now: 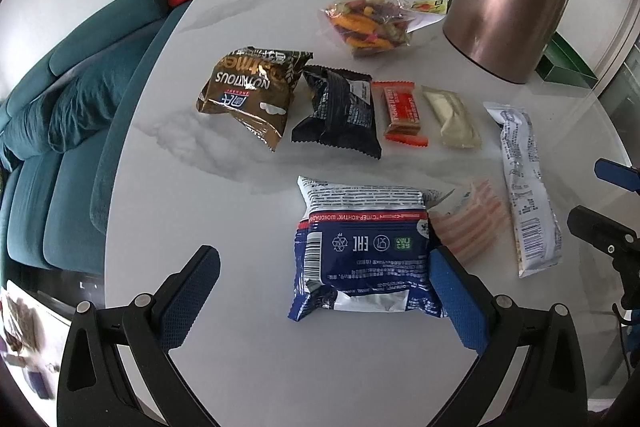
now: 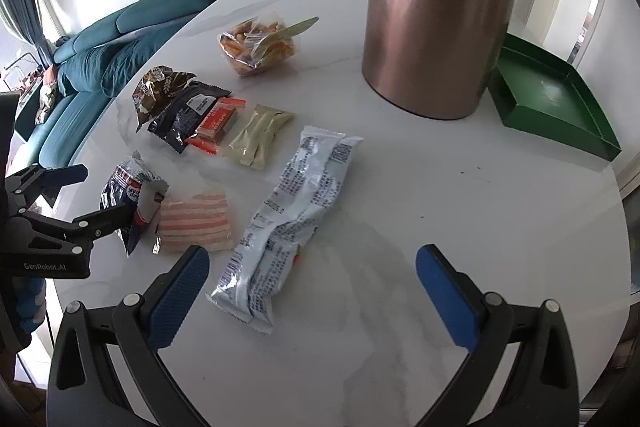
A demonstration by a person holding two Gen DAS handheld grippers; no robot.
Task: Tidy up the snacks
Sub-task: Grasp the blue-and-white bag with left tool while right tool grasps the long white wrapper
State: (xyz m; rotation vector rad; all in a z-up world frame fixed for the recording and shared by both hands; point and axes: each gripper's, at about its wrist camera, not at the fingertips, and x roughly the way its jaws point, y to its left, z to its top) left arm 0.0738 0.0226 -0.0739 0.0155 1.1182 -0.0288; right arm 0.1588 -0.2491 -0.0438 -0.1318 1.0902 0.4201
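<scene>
White marble counter [image 2: 400, 347] with a spread of snacks, and both grippers are over the near edge, jaws spread wide and gripping nothing. The left gripper [image 1: 324, 291] has the blue-and-white crinkly foil snack packet [image 1: 360, 251] sitting right between its fingers — the right pad [image 1: 456, 295] looks like it's touching or just shy of the packet's edge, can't tell which. My guess is that's the next pick. The right gripper [image 2: 312, 287] is nearer the long silver-white wrapped snack bar [image 2: 288, 219], whose long axis runs away from the jaws and tilts right — it lies off toward the left finger, so I'd shift left before closing. The dark green tray [image 2: 560, 115] behind the copper-coloured canister [image 2: 436, 27] is probably where things go.
</scene>
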